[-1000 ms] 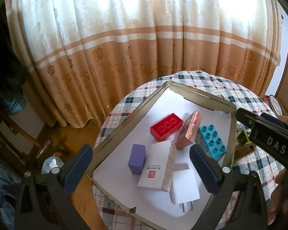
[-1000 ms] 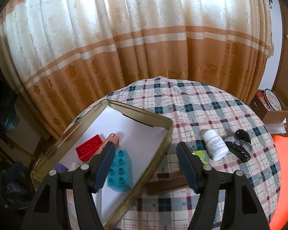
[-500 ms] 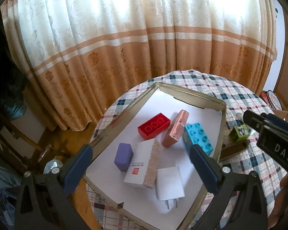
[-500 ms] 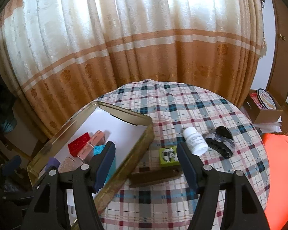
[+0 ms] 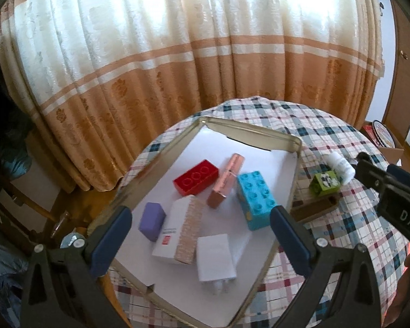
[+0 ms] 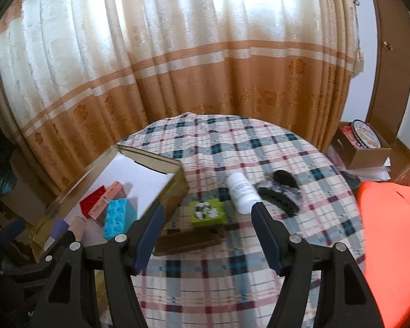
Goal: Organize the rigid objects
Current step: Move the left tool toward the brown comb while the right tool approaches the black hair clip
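Right gripper (image 6: 207,235), jaws open and empty, hangs nearest the green cube (image 6: 208,211), dead ahead between them. Left gripper (image 5: 199,232), also open, hovers over the tin (image 5: 248,132).

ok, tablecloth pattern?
The tablecloth is plaid: a cream ground with teal and dark red checks. It shows best in the right wrist view.

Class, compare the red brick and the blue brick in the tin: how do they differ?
The red brick shows three round rings on top; the blue brick shows two rows of studs. Red lies nearer the tin's far wall, blue nearer its right wall. Both lie inside the tin, beside the copper box.
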The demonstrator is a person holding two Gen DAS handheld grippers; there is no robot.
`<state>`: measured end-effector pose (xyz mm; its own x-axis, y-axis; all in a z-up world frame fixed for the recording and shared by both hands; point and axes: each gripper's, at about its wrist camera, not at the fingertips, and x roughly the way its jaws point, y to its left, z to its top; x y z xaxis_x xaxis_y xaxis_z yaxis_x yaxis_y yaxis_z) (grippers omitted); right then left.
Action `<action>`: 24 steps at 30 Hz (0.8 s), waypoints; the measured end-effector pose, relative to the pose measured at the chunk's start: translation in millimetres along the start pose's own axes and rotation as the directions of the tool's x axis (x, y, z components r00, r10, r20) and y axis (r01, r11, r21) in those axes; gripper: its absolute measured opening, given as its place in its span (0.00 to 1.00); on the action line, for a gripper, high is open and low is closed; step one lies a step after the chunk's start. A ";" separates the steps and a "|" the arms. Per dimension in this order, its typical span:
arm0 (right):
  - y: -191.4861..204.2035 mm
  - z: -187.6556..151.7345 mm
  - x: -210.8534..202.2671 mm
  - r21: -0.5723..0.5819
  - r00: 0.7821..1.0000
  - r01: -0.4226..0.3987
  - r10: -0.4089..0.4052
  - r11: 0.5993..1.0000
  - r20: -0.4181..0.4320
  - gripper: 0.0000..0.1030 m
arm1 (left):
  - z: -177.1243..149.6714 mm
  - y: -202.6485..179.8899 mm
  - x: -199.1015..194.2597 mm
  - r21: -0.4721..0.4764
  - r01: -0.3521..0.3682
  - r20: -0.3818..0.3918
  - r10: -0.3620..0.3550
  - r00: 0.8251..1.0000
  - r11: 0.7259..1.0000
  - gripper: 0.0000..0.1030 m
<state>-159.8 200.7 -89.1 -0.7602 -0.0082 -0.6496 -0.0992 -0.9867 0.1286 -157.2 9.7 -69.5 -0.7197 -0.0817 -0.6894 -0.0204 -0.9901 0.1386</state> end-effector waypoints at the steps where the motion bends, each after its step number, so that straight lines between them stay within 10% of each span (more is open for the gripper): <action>1: -2.8 -0.9 -1.3 0.001 1.000 0.007 -0.007 1.000 0.002 0.67 | -0.5 -3.1 0.7 0.005 0.008 -0.005 -0.008 1.000 1.000 0.99; 24: -74.0 -15.6 -17.9 0.081 0.994 0.109 -0.110 0.991 0.003 0.67 | -1.9 -63.8 -7.1 0.102 0.108 -0.015 -0.107 0.994 0.989 0.99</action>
<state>-128.8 271.4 -98.7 -0.7466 0.1005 -0.6576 -0.2334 -0.9653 0.1175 -149.4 73.3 -74.8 -0.7031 0.0226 -0.7107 -0.1681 -0.9764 0.1352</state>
